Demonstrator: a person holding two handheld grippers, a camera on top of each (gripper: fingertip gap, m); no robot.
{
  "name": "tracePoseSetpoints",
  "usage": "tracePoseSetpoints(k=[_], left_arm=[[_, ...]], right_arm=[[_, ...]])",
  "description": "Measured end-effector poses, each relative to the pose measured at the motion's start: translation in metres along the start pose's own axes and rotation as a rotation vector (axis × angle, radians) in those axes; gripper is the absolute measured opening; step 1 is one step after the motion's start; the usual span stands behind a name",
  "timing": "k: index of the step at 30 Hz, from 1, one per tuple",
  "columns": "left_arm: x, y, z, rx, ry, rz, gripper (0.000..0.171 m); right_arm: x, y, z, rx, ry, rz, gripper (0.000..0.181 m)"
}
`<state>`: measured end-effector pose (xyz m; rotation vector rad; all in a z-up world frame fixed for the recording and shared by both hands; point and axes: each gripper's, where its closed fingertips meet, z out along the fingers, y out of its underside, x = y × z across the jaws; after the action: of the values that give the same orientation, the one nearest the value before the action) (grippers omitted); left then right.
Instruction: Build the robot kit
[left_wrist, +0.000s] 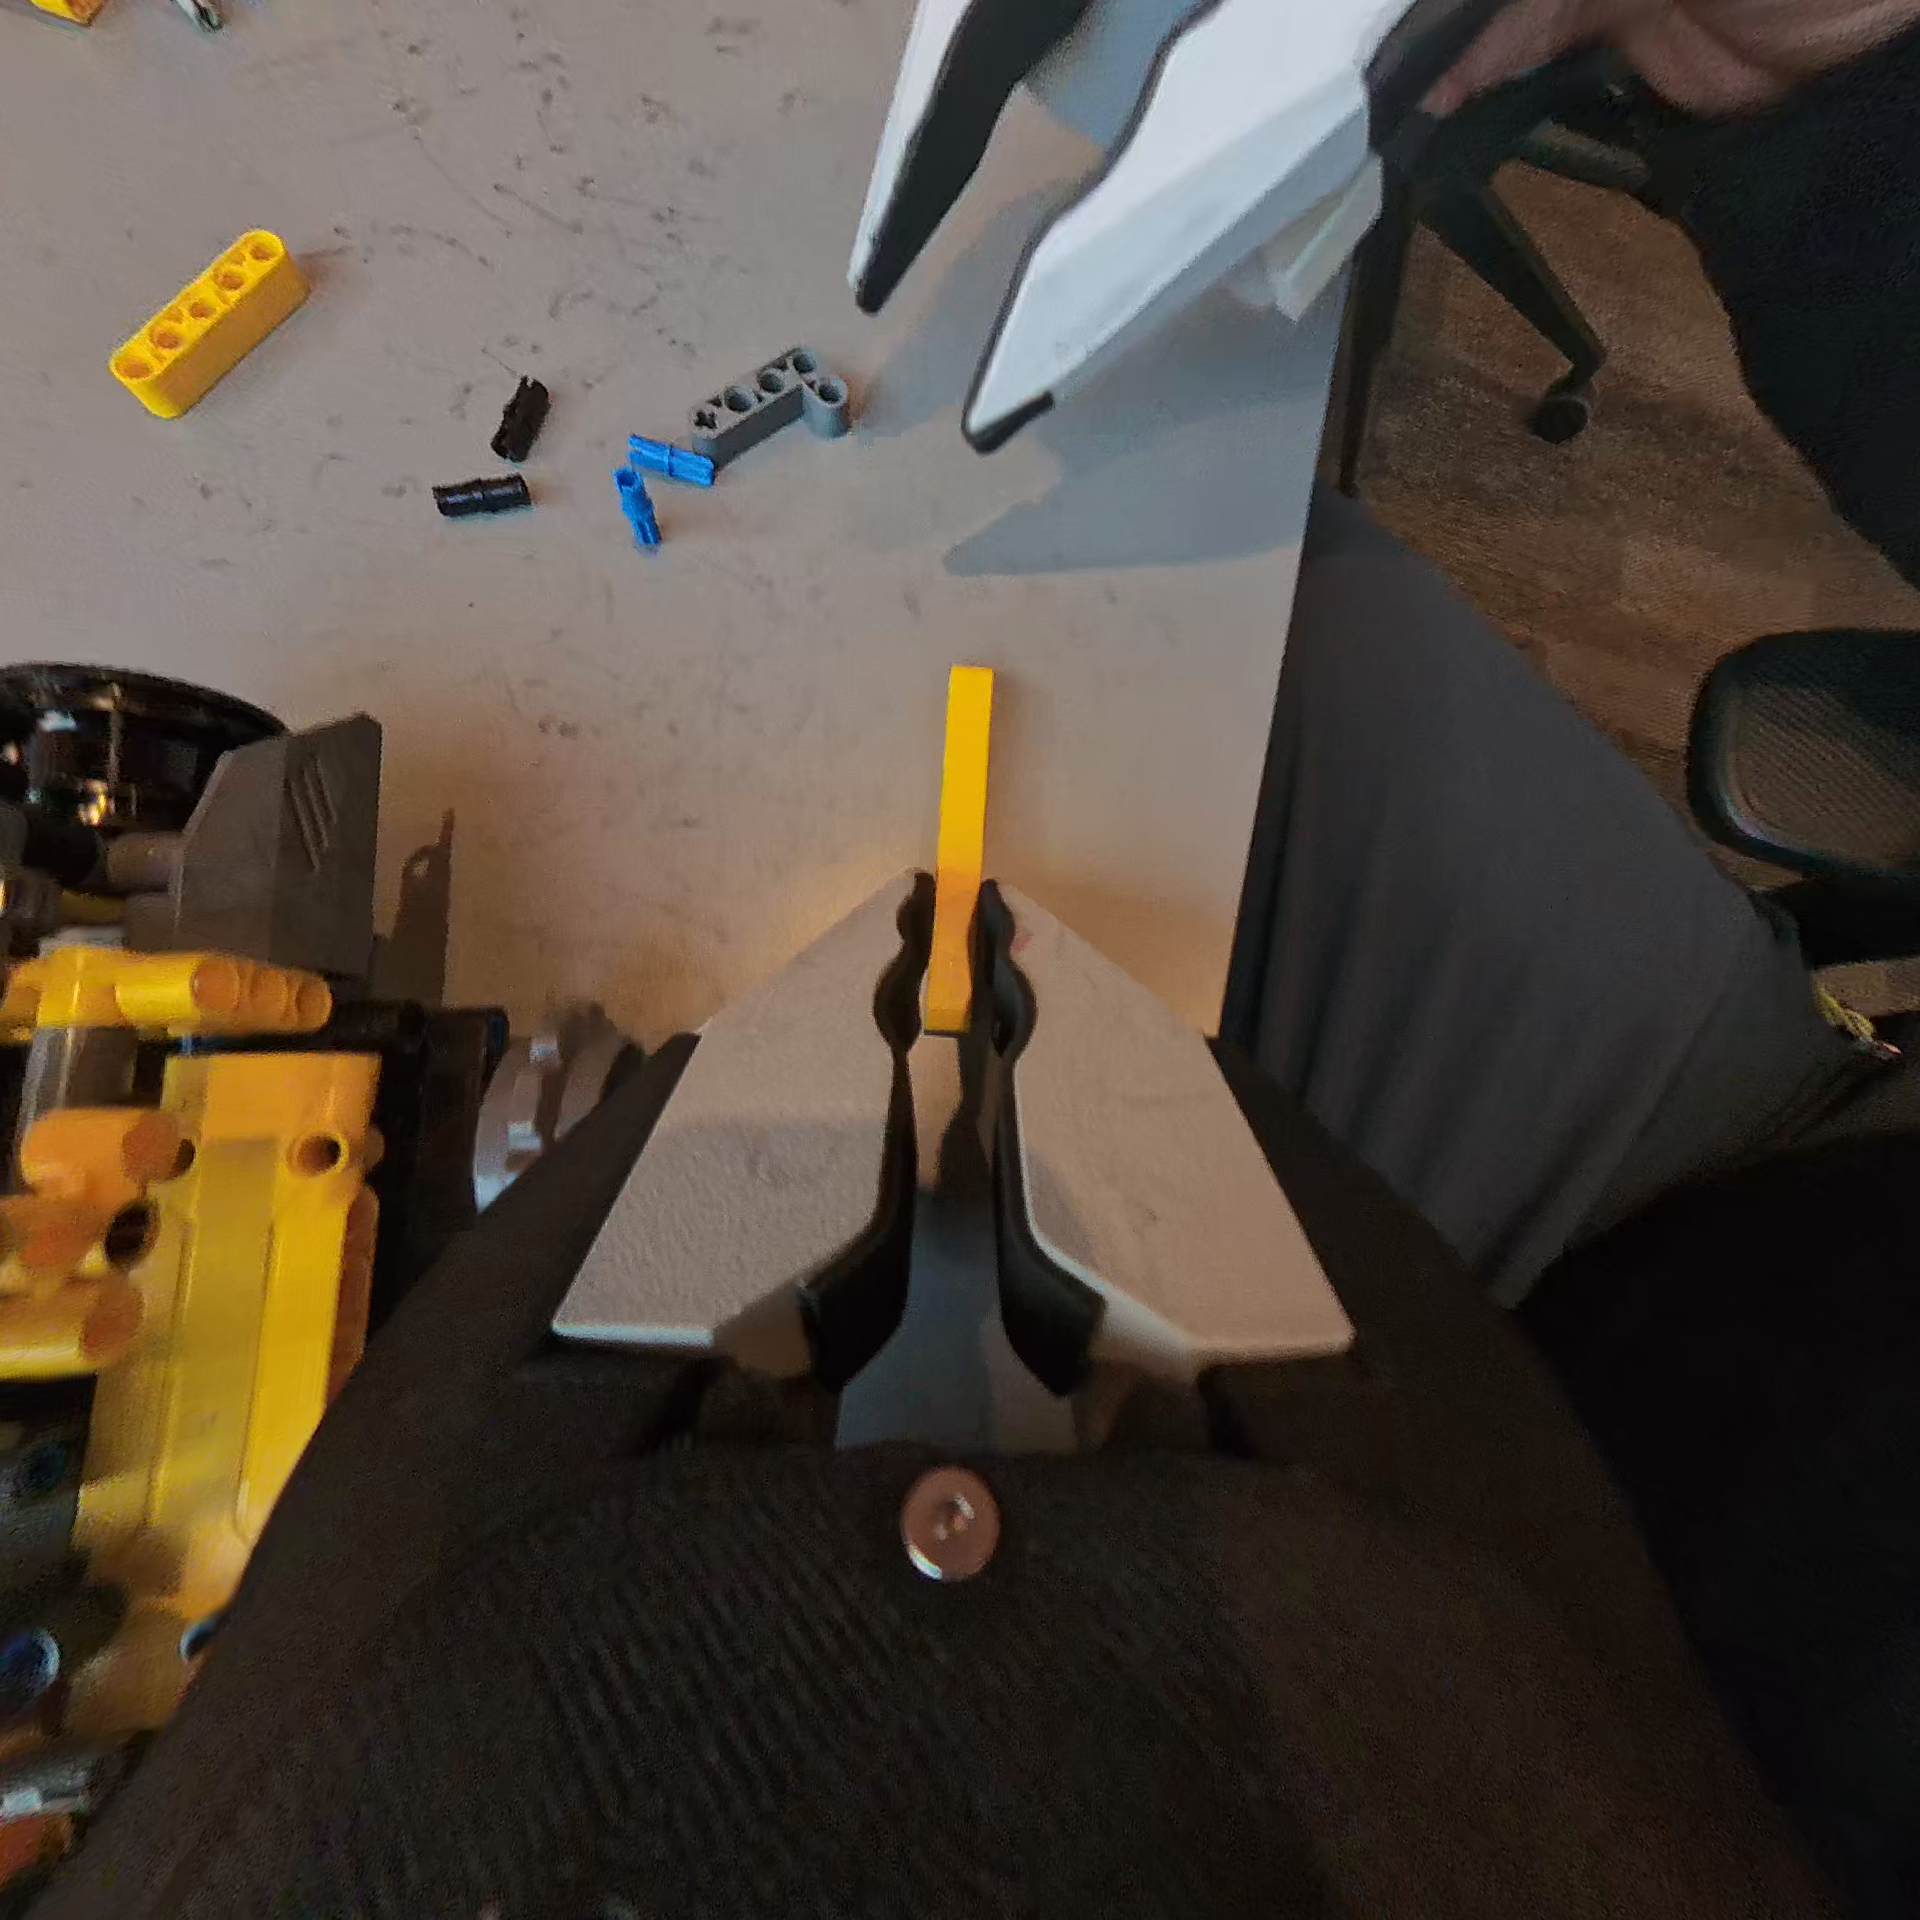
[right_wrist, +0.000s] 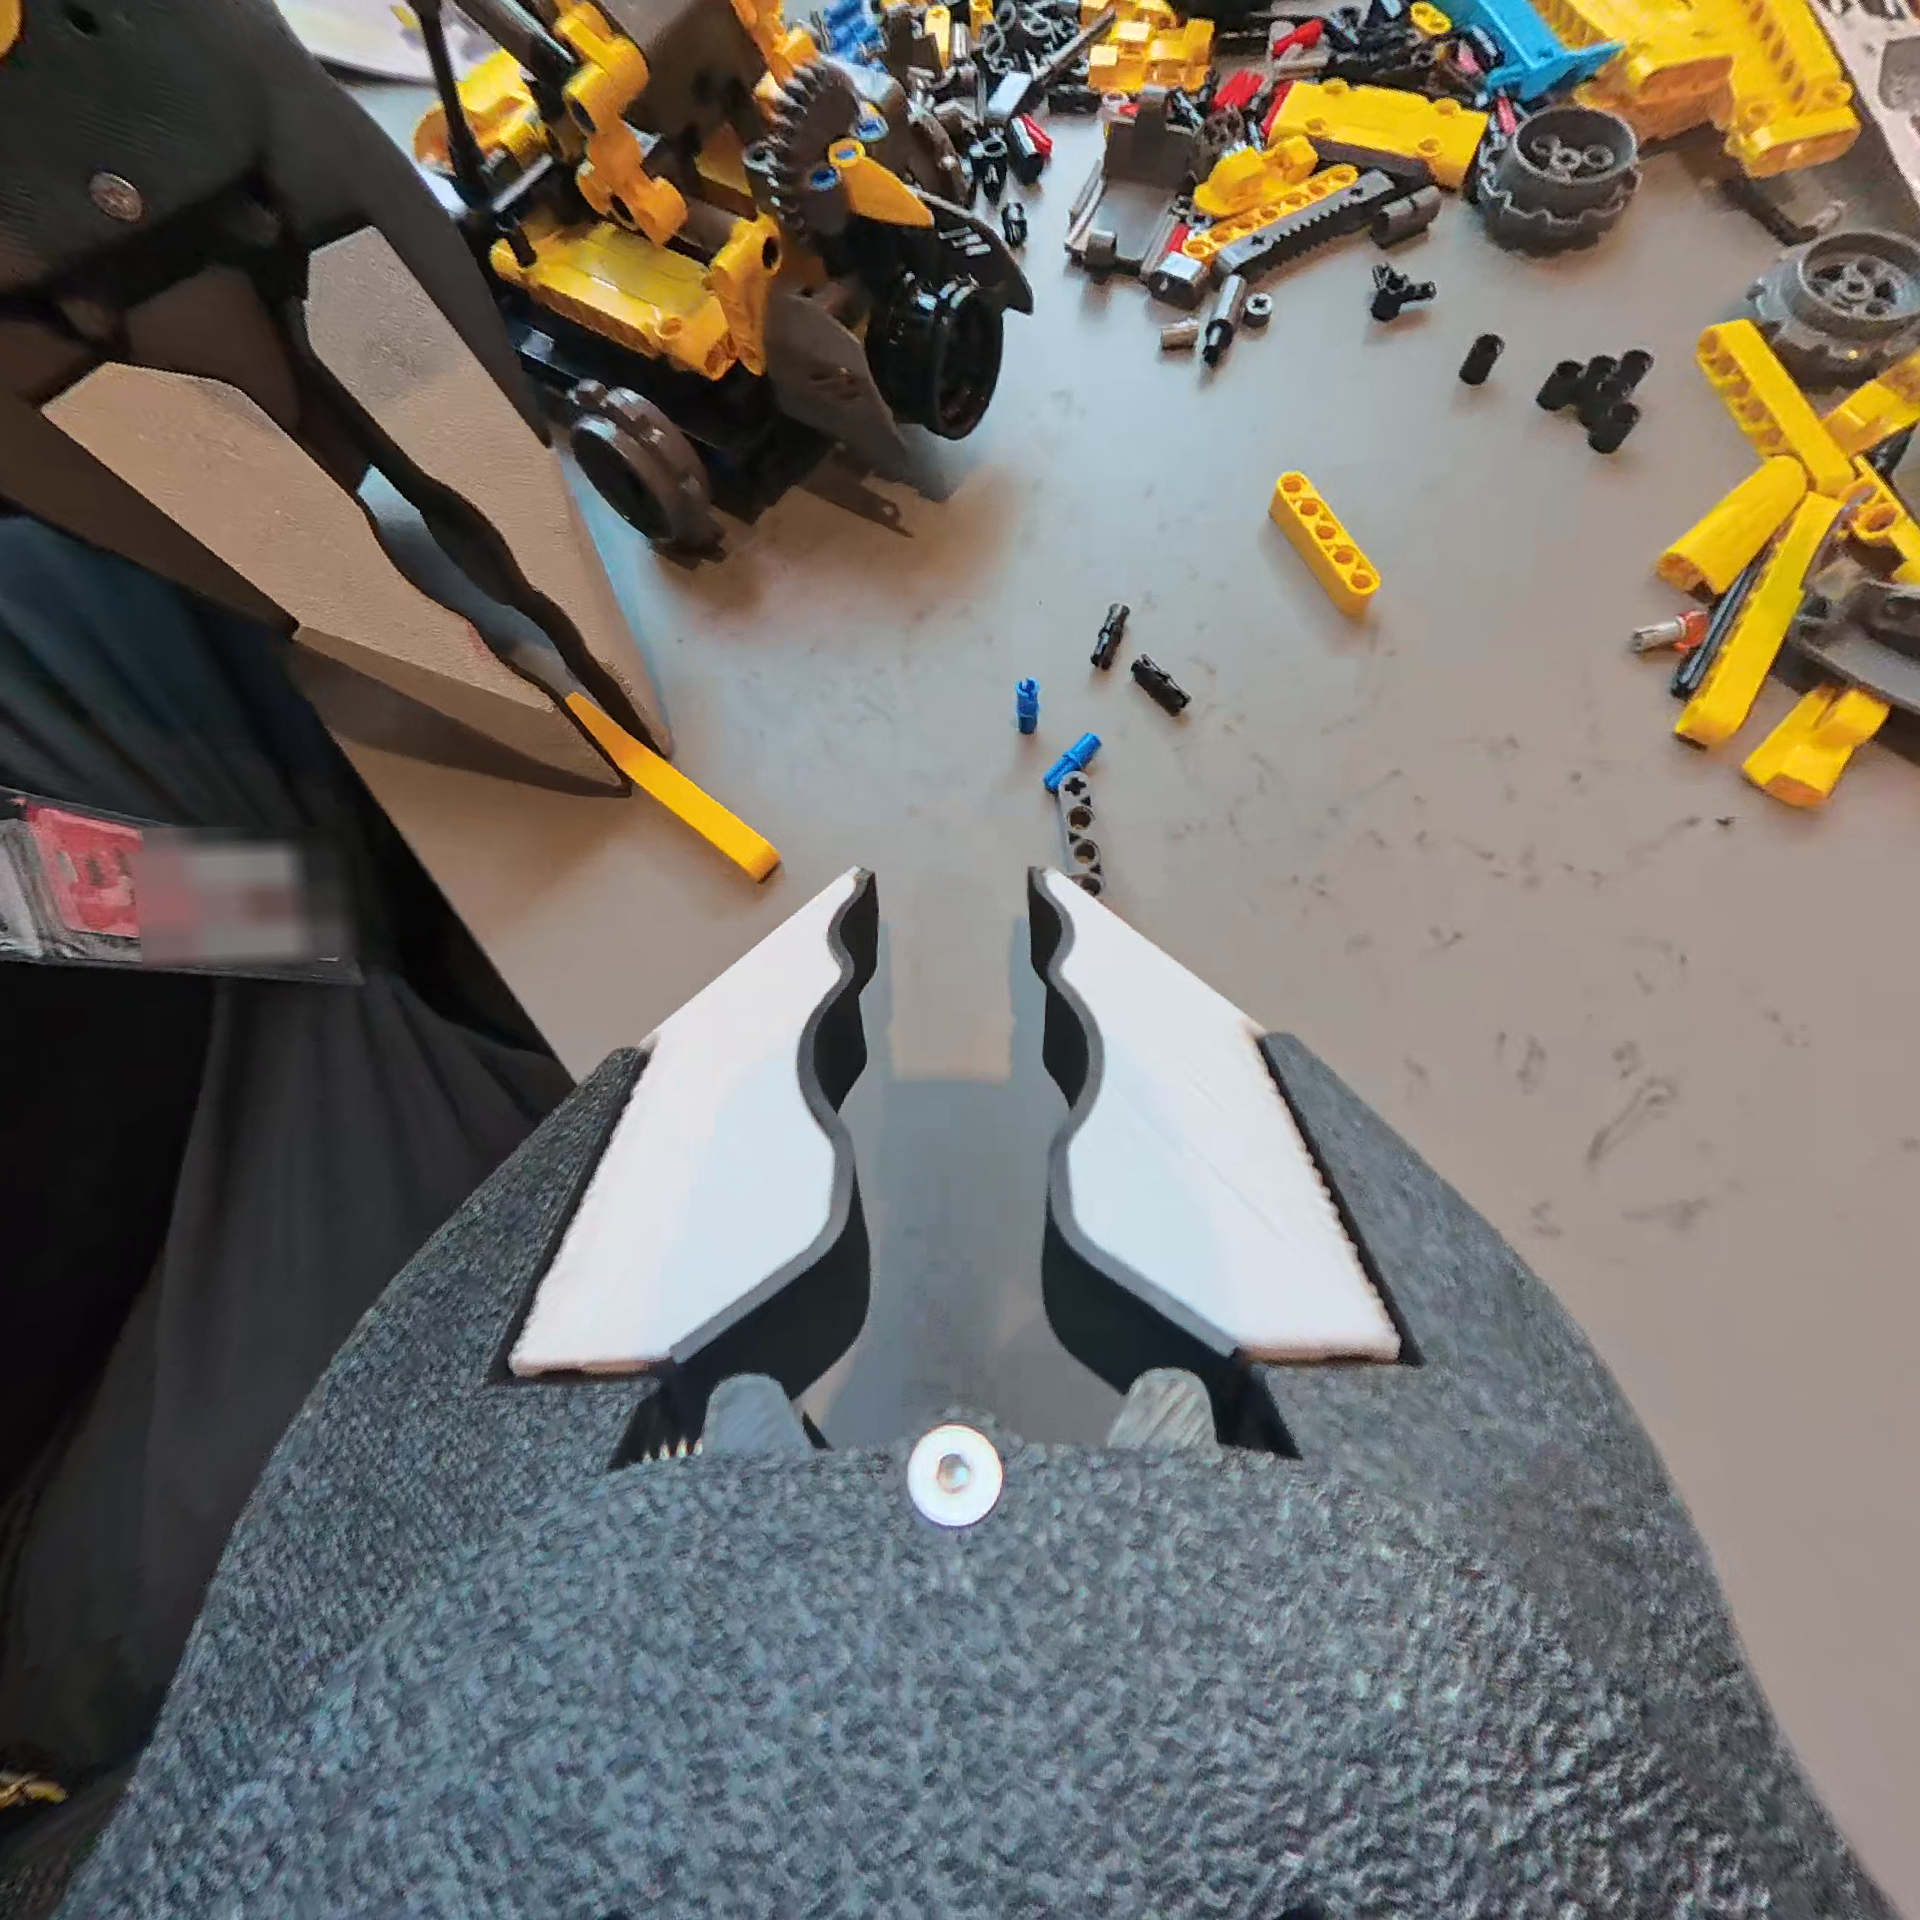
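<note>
Right up at the lens, the left gripper (left_wrist: 954, 894) has its fingers clamped on a thin yellow strip (left_wrist: 964, 790), long axis running straight out past the tips toward the top of the frame, over the table (left_wrist: 727, 675). The right gripper (right_wrist: 951, 883) hangs with fingers apart and nothing between them. In its view the strip (right_wrist: 707, 805) sits just left of its tips, slanting down-right, and the grey angled beam (right_wrist: 1078, 831) lies just off its right fingertip. Two blue pins (left_wrist: 655, 483) and two black pins (left_wrist: 499, 457) lie beyond, with a yellow holed beam (left_wrist: 208, 322) farther off. The surface is scuffed grey tabletop; a half-built yellow vehicle (right_wrist: 727, 260) fills the upper left, loose parts (right_wrist: 1351, 125) the top, and office chairs (left_wrist: 1808, 758) stand off the table's edge.
</note>
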<state>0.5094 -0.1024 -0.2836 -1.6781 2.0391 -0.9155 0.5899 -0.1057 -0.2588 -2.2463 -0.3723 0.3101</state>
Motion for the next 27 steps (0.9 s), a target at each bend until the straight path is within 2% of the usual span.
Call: tracePoseSetpoints(k=[7,9,12,19,27], left_arm=[[-0.002,-0.012,0.012,-0.016,-0.089,0.059,0.009],[-0.001,-0.01,0.009,-0.01,-0.085,0.042,0.029],[-0.002,-0.002,-0.002,-0.003,-0.106,0.032,0.044],[0.012,0.019,-0.045,0.131,-0.097,0.014,0.041],[0.009,0.058,-0.059,0.156,-0.14,0.003,0.038]], right_arm=[[0.006,0.01,0.008,-0.024,0.004,0.03,0.036],[0.007,0.011,0.007,-0.021,0.012,0.026,0.036],[0.008,0.01,0.002,0.015,0.023,0.026,0.035],[0.009,0.02,-0.002,0.004,0.031,0.026,0.036],[0.011,0.01,0.01,-0.032,0.022,0.004,0.038]])
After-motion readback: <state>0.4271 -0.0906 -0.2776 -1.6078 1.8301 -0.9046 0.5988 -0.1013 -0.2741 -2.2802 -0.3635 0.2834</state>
